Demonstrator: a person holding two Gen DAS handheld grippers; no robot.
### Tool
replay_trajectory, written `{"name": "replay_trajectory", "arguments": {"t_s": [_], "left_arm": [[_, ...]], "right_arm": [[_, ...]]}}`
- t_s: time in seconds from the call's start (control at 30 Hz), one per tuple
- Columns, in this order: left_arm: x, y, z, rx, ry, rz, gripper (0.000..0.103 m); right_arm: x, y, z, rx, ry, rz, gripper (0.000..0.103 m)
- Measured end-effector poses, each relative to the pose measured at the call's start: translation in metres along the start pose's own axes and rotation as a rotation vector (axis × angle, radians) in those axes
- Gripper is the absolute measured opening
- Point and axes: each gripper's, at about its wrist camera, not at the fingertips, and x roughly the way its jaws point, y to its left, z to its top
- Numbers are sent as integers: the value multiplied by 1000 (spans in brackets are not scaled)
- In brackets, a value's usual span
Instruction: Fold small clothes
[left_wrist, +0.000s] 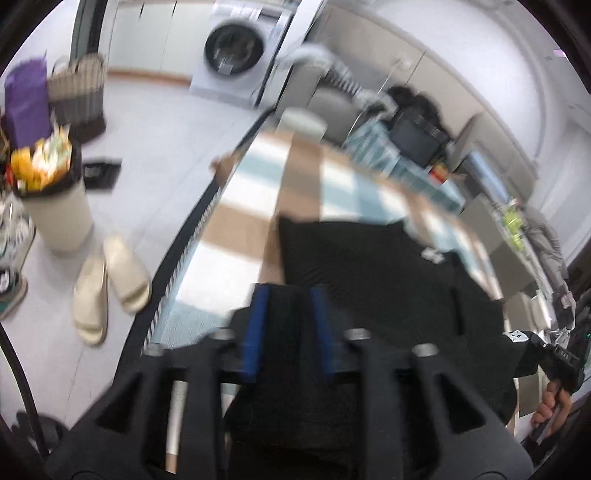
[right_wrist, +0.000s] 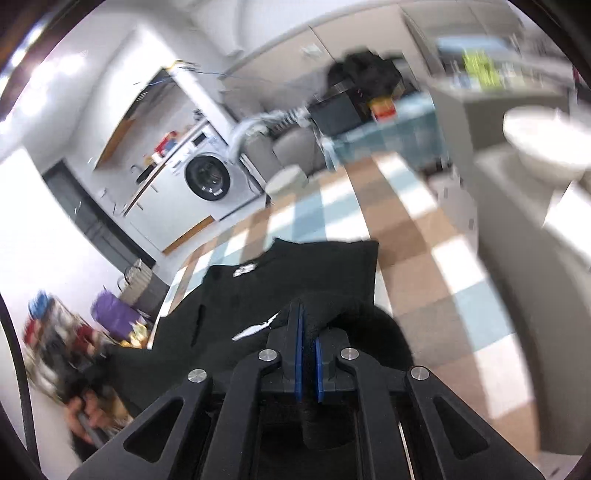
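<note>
A fold is in progress. The black garment (right_wrist: 280, 295) lies on the checked surface (right_wrist: 424, 258). The right hand-held gripper (right_wrist: 308, 354) pinches its edge; the left hand-held gripper (left_wrist: 288, 332) appears to clamp cloth. Next: carry both edges across, align, release.

Both grippers: matte black plastic frames w/ triangular cut-outs, round silver screw heads, blue pads on fingers. Left gripper (left_wrist: 288, 306); right gripper (right_wrist: 308, 341). Bare hand (left_wrist: 550, 410) on black handle, no sleeve visible
</note>
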Motion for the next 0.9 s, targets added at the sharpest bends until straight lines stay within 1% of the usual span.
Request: {"name": "replay_trajectory", "arguments": {"t_s": [0.07,0.1,0.13,0.2,0.23,0.27,0.33,0.4,0.5,0.53,0.57,0.63,0.7,0.73,0.77,0.8,0.83,0.87,0.9], "left_arm": [[9,10,-7,-30,26,-11,33],[10,14,-12,-39,39,-26,38],[7,19,-18,-53,50,-43,43],[3,25,-28,-69,49,-50,48],[-2,28,-33,-72,50,-48,48],[-7,32,-40,-77,50,-47,48],[-16,37,-52,-81,59,-37,48],[-24,41,-64,-95,63,-41,48],[-38,47,-83,-123,57,-84,48],[-38,47,-87,-119,63,-90,48],[-36,46,-90,-108,74,-91,48],[-26,41,-93,-94,97,-81,48],[-19,39,-94,-95,104,-80,48],[-16,36,-94,-94,96,-82,48],[-15,35,-92,-92,80,-78,47],[-16,33,-91,-88,58,-73,43],[-17,30,-87,-76,35,-75,35],[-15,28,-83,-67,29,-79,30],[-15,26,-81,-56,25,-83,20]], "right_arm": [[16,-14,1,44,73,9,18],[21,-23,-5,74,110,27,21],[22,-27,-10,85,122,41,25],[14,-33,-24,93,138,88,34],[9,-35,-30,91,137,87,46],[1,-36,-38,86,129,70,48],[-10,-37,-47,91,115,58,48],[-23,-38,-57,124,102,74,48],[-42,-32,-68,137,64,113,48],[-46,-30,-70,141,58,133,50],[-47,-29,-74,152,56,149,52],[-41,-28,-78,174,70,175,52],[-31,-28,-81,185,89,173,52],[-25,-29,-80,195,94,168,52],[-19,-29,-80,204,103,186,52],[-15,-29,-79,207,106,195,52],[-10,-28,-77,211,104,191,52],[-7,-28,-76,212,102,182,52],[-2,-28,-74,218,101,164,52]]}}
